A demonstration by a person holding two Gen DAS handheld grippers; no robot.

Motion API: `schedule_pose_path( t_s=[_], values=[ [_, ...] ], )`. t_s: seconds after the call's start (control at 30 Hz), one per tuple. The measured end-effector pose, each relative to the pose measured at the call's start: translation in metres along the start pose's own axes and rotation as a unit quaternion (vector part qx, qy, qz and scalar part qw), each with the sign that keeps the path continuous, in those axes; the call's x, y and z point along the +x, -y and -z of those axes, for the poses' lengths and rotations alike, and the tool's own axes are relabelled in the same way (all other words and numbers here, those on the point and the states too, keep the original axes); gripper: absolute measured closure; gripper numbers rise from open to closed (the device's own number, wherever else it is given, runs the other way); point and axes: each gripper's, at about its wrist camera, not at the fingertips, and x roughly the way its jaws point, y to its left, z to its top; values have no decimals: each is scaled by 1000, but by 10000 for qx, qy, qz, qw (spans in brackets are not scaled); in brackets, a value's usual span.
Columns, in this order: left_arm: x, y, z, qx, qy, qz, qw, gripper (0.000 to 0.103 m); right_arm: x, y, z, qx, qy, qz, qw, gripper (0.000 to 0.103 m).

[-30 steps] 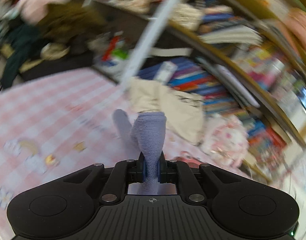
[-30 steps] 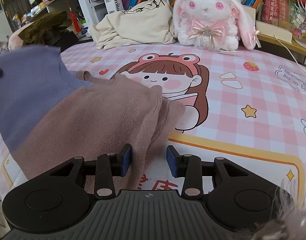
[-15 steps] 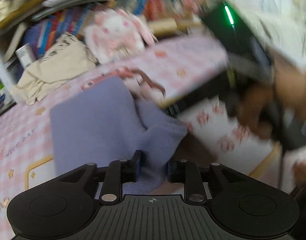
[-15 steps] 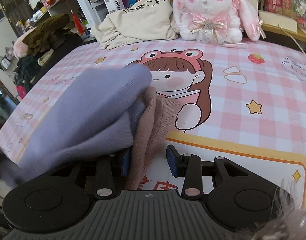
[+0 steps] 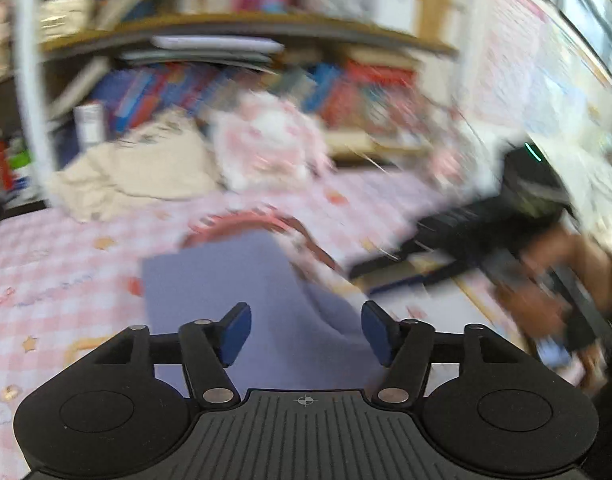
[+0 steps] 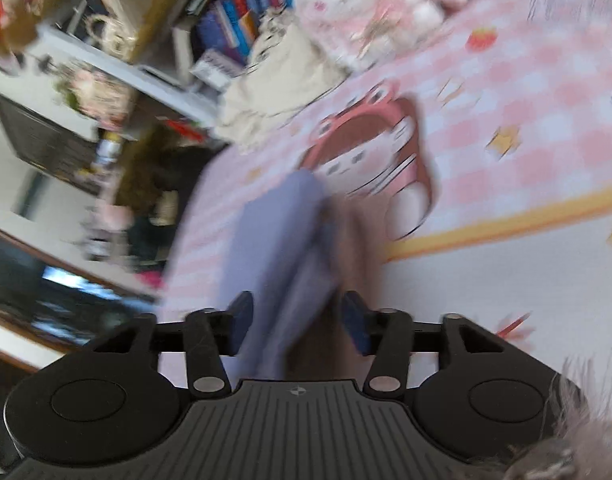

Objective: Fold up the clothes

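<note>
Our left tool [image 5: 304, 332] stands spread wide and grips nothing; the lavender garment [image 5: 242, 292] lies just ahead of and below its blue pads, flat on the pink checked desk cover [image 5: 46, 264], so we judge this tool is set to let the cloth rest rather than carry it. Our right tool [image 6: 296, 326] is also parted, with the lavender cloth and a brownish layer [image 6: 346, 264] bunched up between its fingers. Both views are smeared by motion, so we cannot tell whether those fingers touch the fabric or merely straddle it. The garment sits near the front edge of the desk, doubled over itself with the brown layer showing at one side, which would suit a fold part way made or one being tidied. Beyond it we see a cartoon girl print [image 6: 370, 152], then a cream bag [image 5: 146, 172] and a plush rabbit [image 6: 358, 0] against the bookshelf [image 5: 234, 32].
</note>
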Motion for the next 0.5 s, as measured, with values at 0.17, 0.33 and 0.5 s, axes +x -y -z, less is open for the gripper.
schedule_pose_path(
  t_s=[0.17,0.33,0.5],
  values=[
    [45,-5,22,496,-628,-570,9952,43,28,-2,9,326,-351,-192,9987,39],
    [59,9,57,1091,-744,-658,9891,42,58,6,3,689,-64,-309,9971,39],
    [54,1,60,1111,-726,-447,9901,43,73,4,-20,461,471,-214,9976,57]
  ],
)
